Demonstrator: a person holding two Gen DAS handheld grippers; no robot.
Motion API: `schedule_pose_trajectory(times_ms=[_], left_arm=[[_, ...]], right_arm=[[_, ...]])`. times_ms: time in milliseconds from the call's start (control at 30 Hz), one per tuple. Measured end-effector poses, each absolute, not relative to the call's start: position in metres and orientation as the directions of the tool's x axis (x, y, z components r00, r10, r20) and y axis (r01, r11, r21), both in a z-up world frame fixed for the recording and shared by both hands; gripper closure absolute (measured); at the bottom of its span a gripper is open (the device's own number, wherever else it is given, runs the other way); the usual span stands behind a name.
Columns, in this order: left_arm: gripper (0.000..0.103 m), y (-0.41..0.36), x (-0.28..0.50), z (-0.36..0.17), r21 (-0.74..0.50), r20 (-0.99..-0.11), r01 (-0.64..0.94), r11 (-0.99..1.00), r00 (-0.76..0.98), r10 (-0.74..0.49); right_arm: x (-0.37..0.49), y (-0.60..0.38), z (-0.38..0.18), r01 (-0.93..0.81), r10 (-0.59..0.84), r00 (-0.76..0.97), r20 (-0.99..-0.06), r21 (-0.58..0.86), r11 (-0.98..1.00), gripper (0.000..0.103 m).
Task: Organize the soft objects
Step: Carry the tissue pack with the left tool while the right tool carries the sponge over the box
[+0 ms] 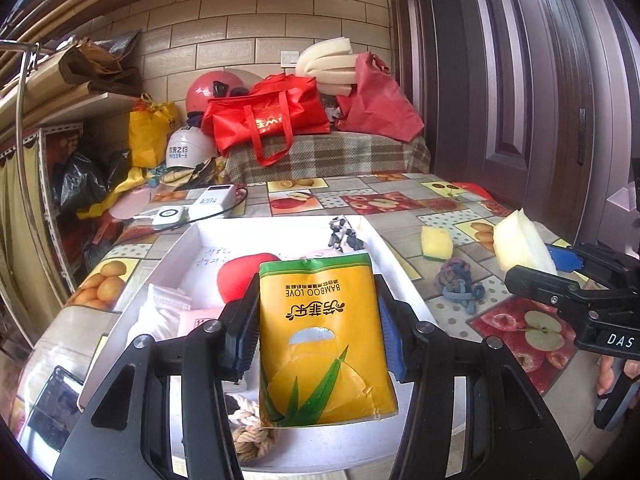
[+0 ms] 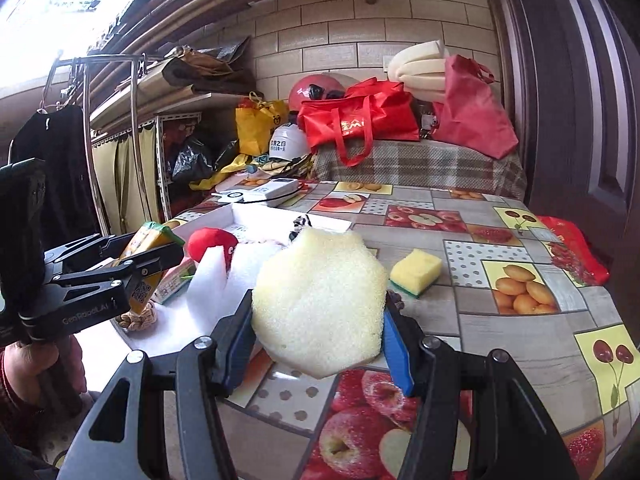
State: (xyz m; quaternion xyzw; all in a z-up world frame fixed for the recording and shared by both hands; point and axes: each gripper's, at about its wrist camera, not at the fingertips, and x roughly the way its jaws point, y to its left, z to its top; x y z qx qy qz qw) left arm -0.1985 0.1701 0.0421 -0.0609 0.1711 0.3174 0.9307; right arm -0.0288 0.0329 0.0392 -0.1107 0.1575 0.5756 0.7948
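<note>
Both loaded: my left gripper clamps the yellow tissue pack over the white tray, my right gripper squeezes the pale foam sponge beside it; either could spring out.

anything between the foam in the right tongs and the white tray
Nothing visible on the table blocks it. The foam sits beside the tray, whose near wall is low. The left tongs hold a tissue pack over the tray, so that spot is occupied.
</note>
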Motion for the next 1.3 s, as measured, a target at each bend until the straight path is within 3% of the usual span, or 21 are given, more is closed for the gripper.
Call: schedule_pose_trajectory(times_ms=[333, 933, 1300], left_arm=[[0.052, 0.188, -0.208, 0.04, -0.009, -0.378, -0.647, 0.762, 0.708, 0.596], [0.052, 0.231, -0.219, 0.038, -0.007, -0.406, -0.725, 0.689, 0.632, 0.66], [0.052, 0.253, -0.204, 0.031, -0.046, -0.494, -0.684, 0.728, 0.649, 0.579]], right_arm=[[-0.046, 0.053, 0.034, -0.963, 0.876, 0.247, -0.414, -0.006, 0.269, 0.046], [-0.094, 0.098, 0.026, -0.981, 0.871, 0.176, -0.458, -0.156, 0.116, 0.046], [-0.114, 0.137, 0.012, -0.979, 0.82, 0.066, -0.568, -0.198, -0.058, 0.046]])
